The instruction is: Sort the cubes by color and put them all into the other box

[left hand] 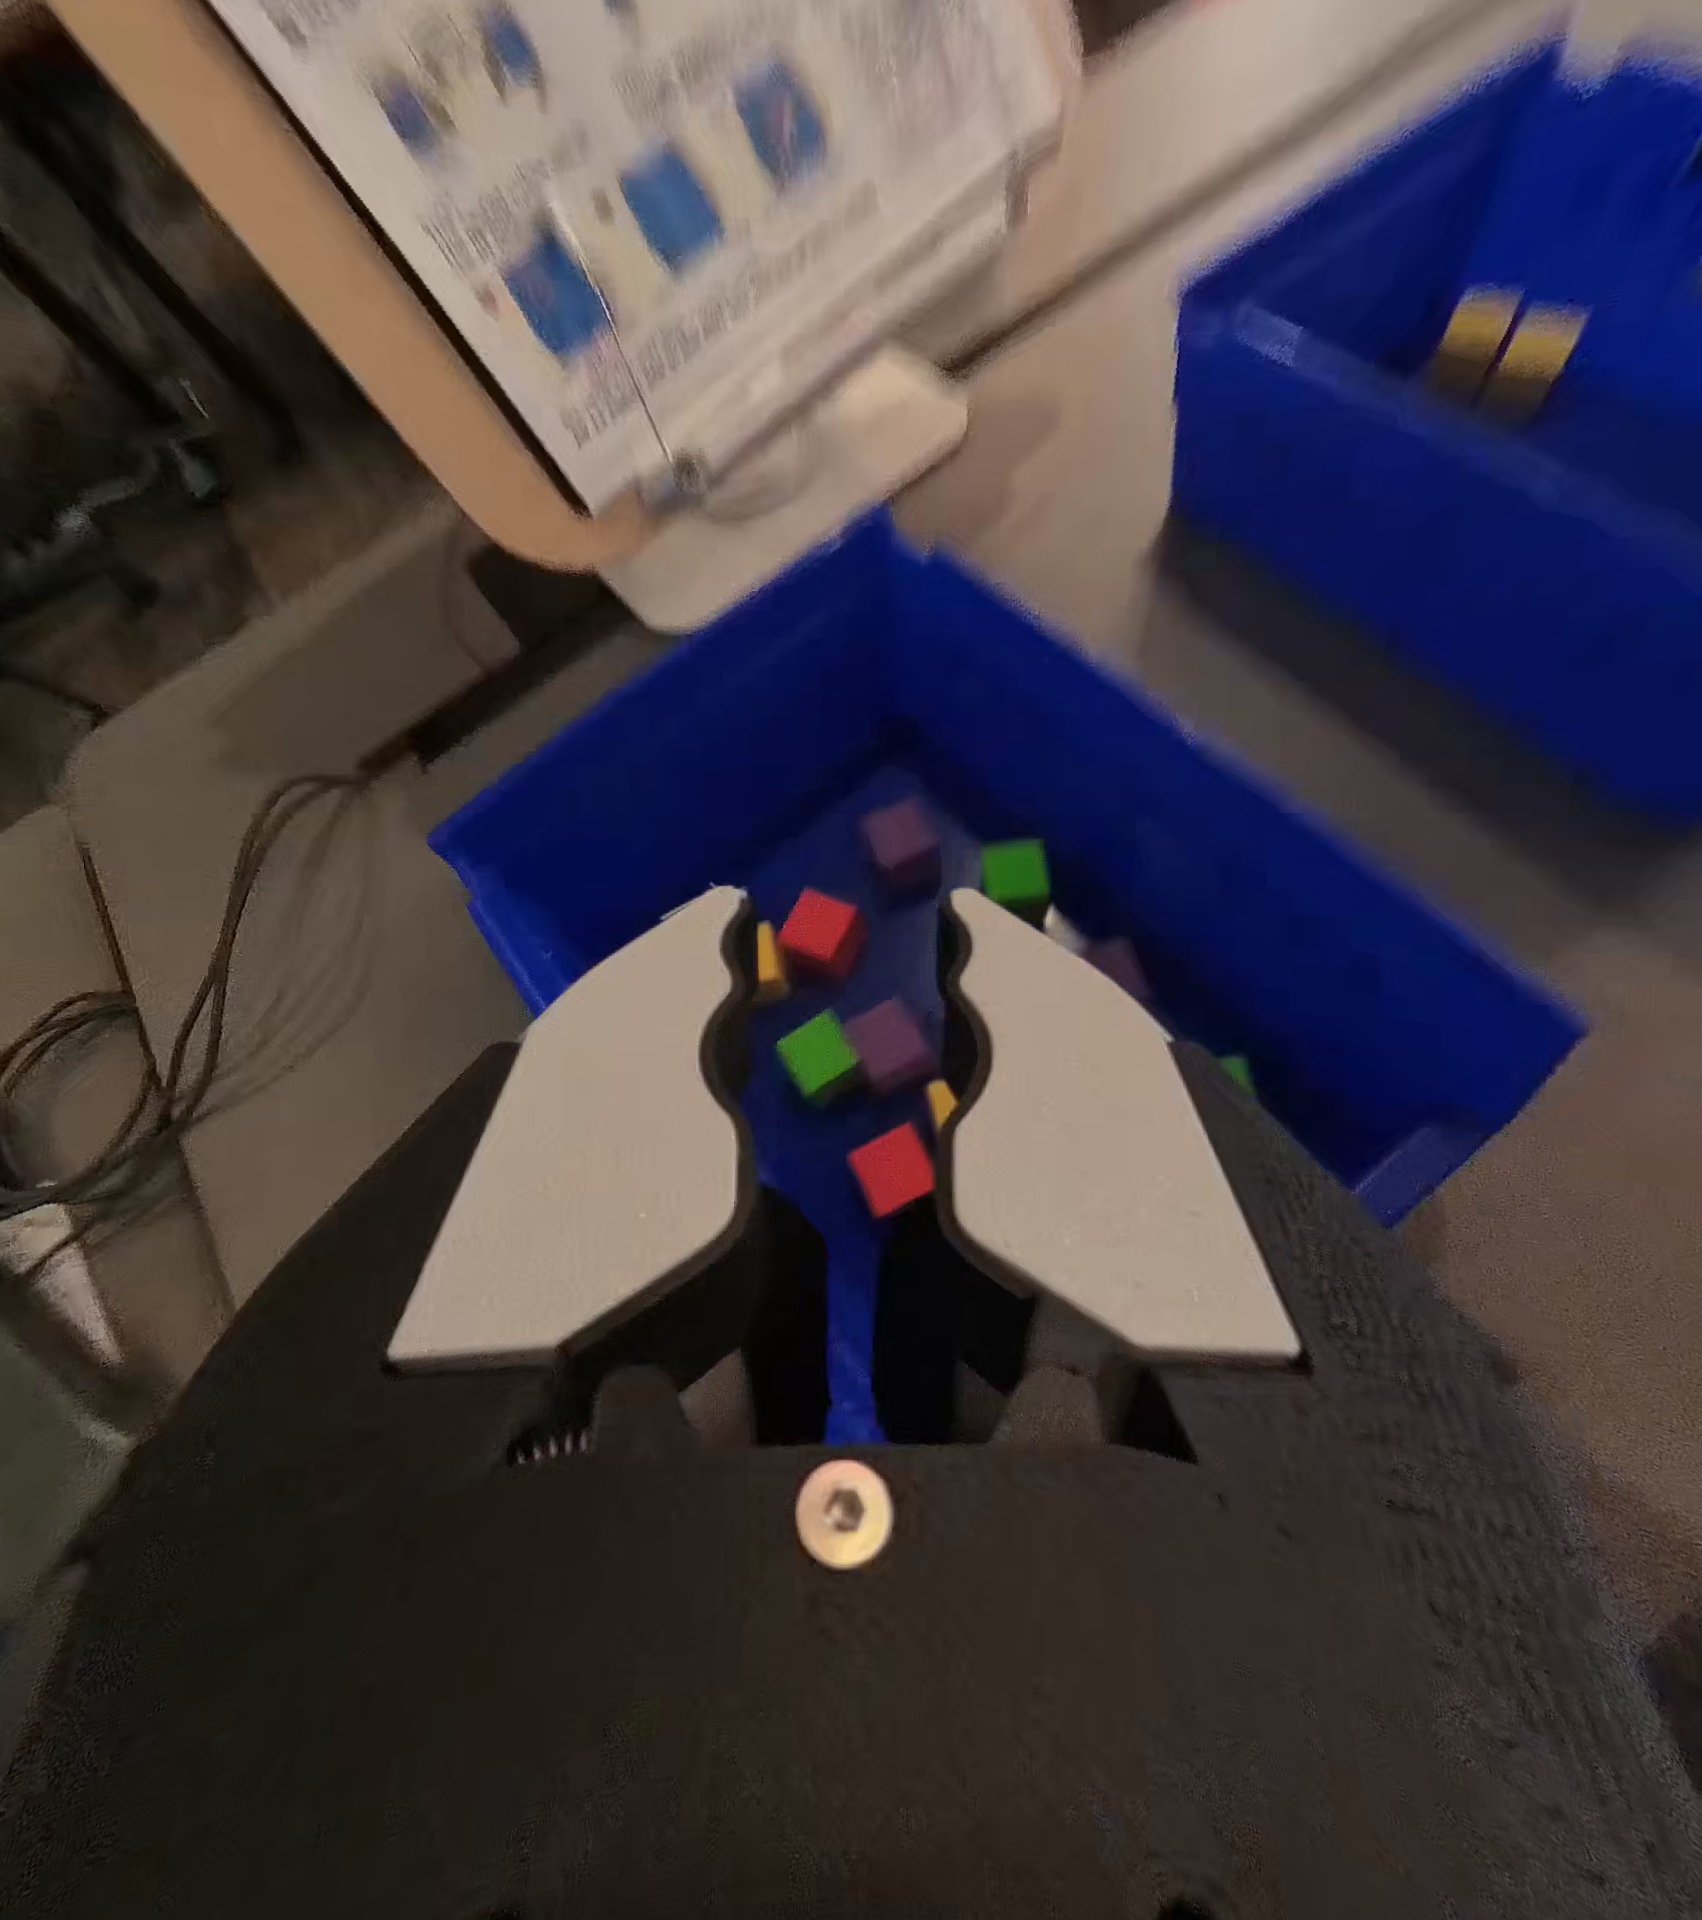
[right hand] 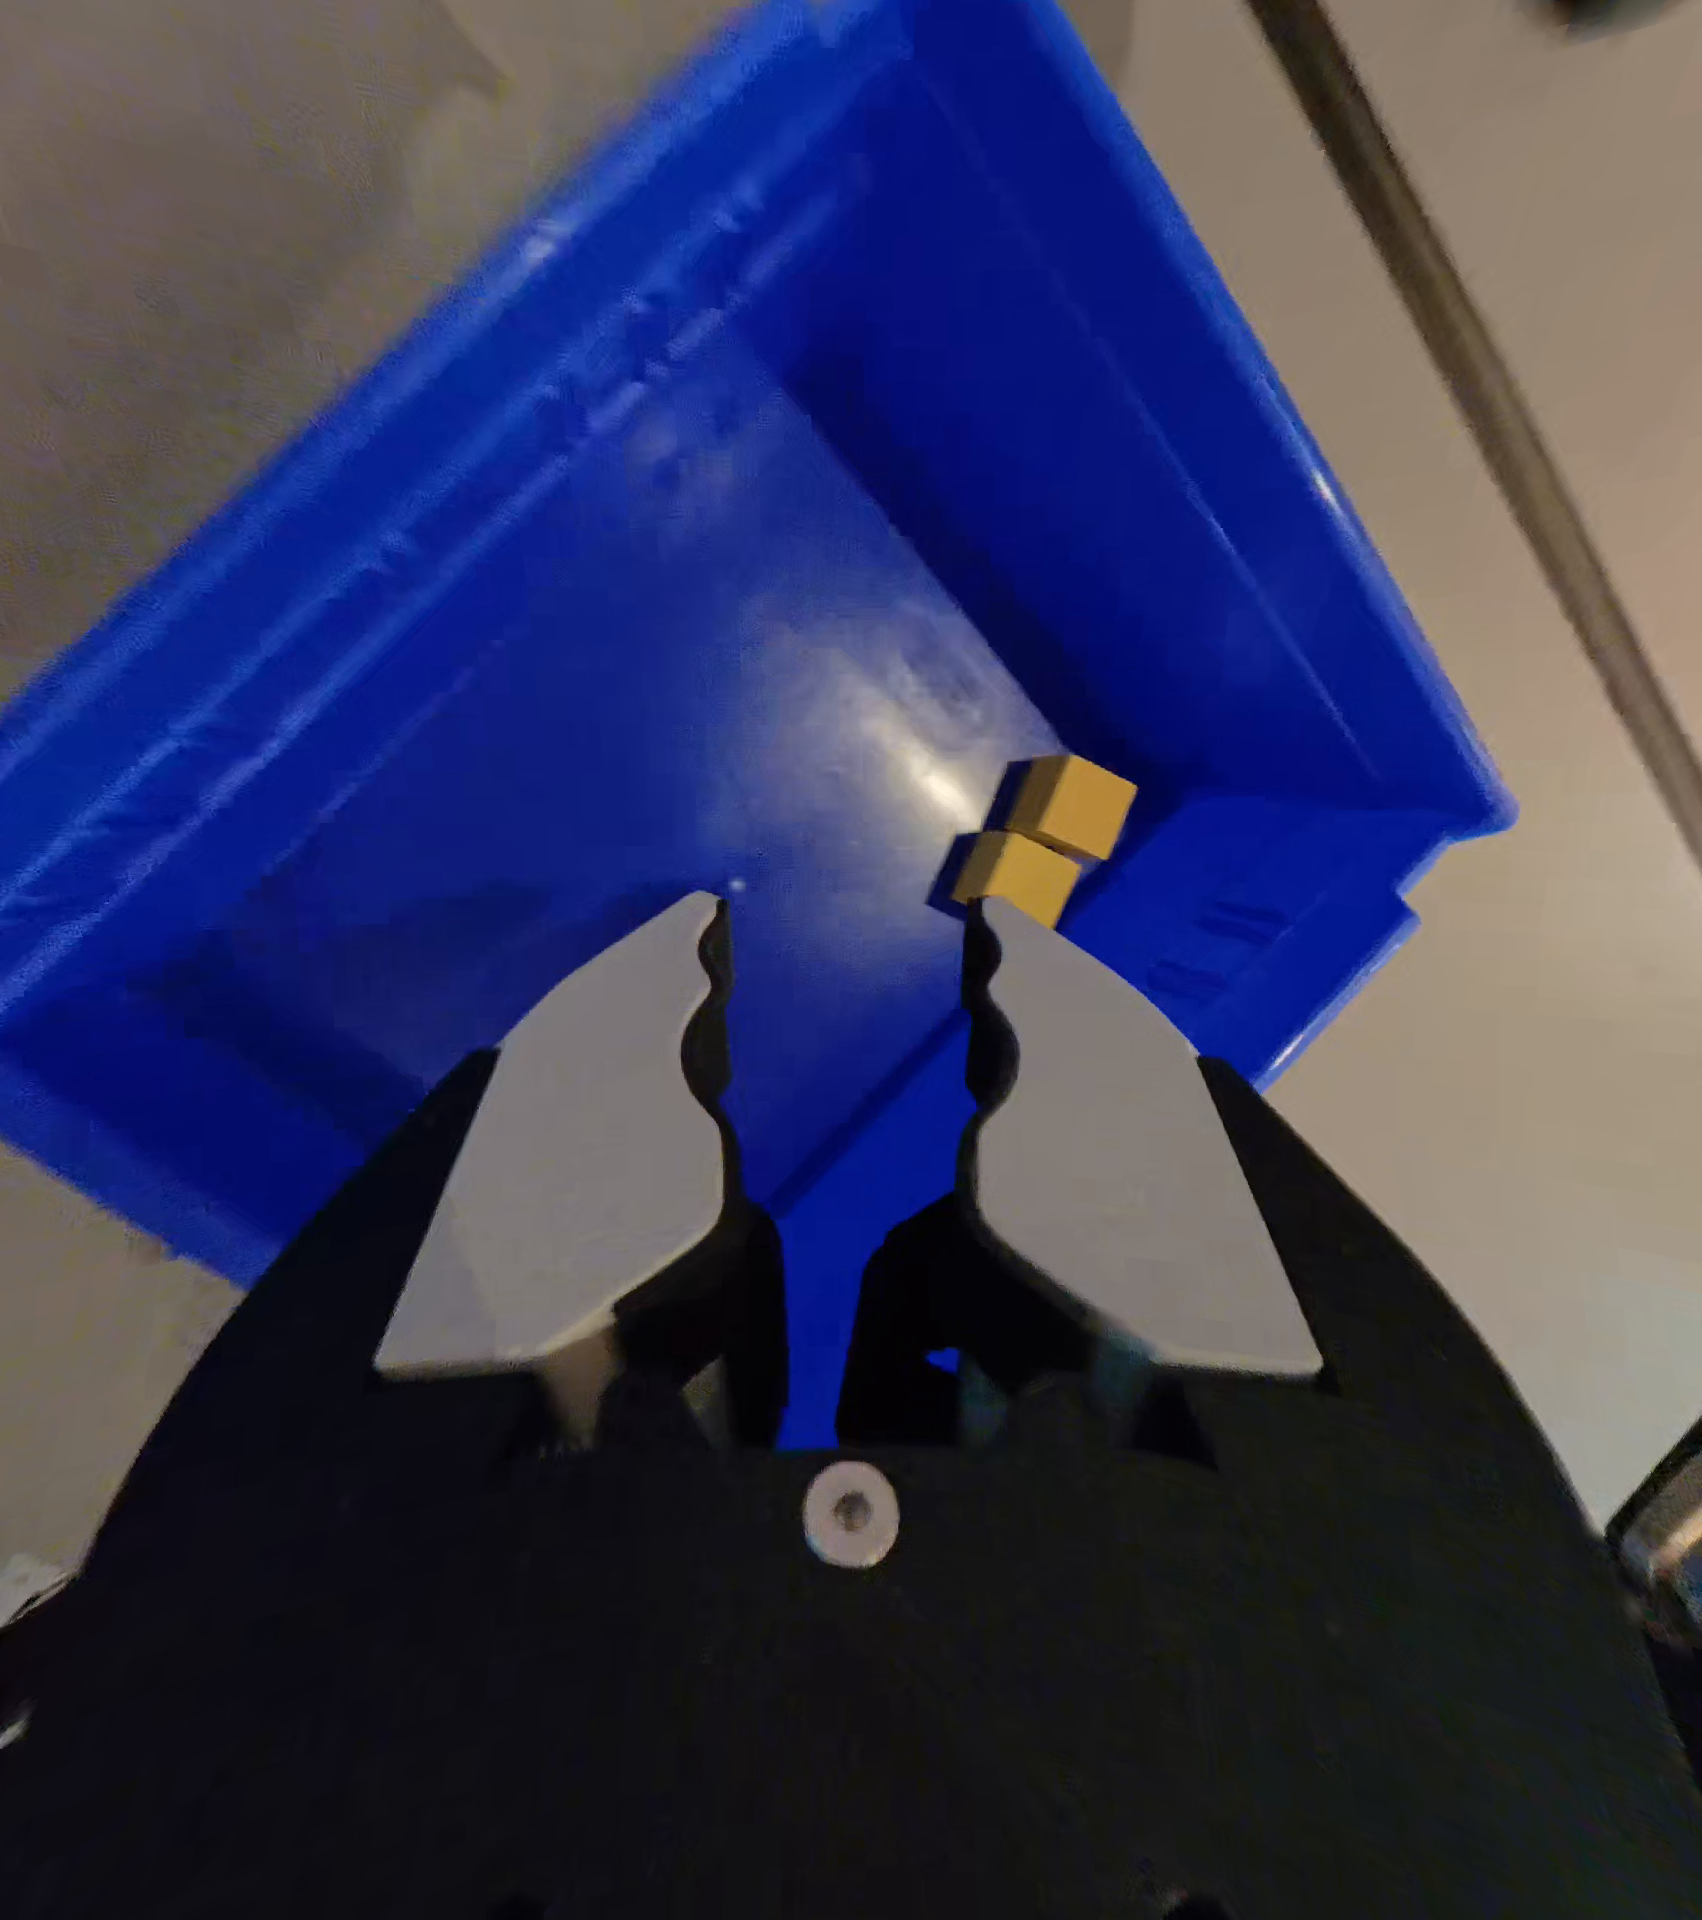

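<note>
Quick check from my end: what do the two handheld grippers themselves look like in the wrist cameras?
Both look alike. The left gripper and right gripper each have a rough matte black body, two flat light-grey fingers with wavy, black-edged inner faces, and a silver hex-socket bolt centred behind them. A small coil spring shows on the left one. No hands or sleeves are visible.

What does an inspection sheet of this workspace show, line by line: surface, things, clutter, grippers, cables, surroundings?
Surface: pale grey table, bare around the bins.
Things: near blue bin holds small red, green, purple and yellow cubes, e.g. red cube; second blue bin holds two yellow blocks side by side against its wall.
Clutter: nothing seen.
Grippers: left gripper open above the cube bin, holding nothing; right gripper open over the second bin, its fingertip nearest the yellow blocks.
Cables: dark cables looped at the left.
Surroundings: blurred printed sheet behind.
</note>
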A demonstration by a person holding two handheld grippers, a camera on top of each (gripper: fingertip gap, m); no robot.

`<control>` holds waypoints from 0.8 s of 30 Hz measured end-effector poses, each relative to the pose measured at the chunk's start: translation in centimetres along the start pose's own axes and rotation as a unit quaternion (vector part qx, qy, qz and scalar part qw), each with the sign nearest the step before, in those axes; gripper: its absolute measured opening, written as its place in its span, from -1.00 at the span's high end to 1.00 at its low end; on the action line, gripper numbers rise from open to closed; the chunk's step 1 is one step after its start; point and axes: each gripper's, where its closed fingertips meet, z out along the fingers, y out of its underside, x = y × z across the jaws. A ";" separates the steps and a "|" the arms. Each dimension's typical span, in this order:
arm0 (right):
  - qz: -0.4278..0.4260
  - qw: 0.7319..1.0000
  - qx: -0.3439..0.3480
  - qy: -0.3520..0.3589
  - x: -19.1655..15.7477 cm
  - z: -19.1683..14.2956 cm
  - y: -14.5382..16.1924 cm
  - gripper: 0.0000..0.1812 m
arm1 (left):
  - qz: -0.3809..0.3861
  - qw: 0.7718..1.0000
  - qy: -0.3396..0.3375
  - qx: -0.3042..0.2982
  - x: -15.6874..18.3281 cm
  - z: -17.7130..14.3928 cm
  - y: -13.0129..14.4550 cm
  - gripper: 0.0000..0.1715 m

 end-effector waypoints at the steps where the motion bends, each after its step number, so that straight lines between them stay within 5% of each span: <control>1: -0.007 1.000 0.019 0.006 -1.0 -0.8 -0.1 0.53 | 0.009 0.999 0.012 -0.044 -0.4 1.2 0.6 0.61; 4: -0.021 0.998 0.064 0.005 -3.8 -2.3 -0.2 0.54 | -0.015 0.986 0.032 -0.166 -1.4 4.6 2.6 0.47; 13: -0.044 0.991 0.122 -0.003 -7.4 -3.6 0.7 0.54 | 0.025 0.930 -0.046 -0.364 -4.6 12.3 8.0 0.46; 24: -0.051 0.987 0.151 0.003 -7.7 -4.9 2.5 0.54 | -0.060 0.892 -0.016 -0.447 -4.4 14.2 10.9 0.46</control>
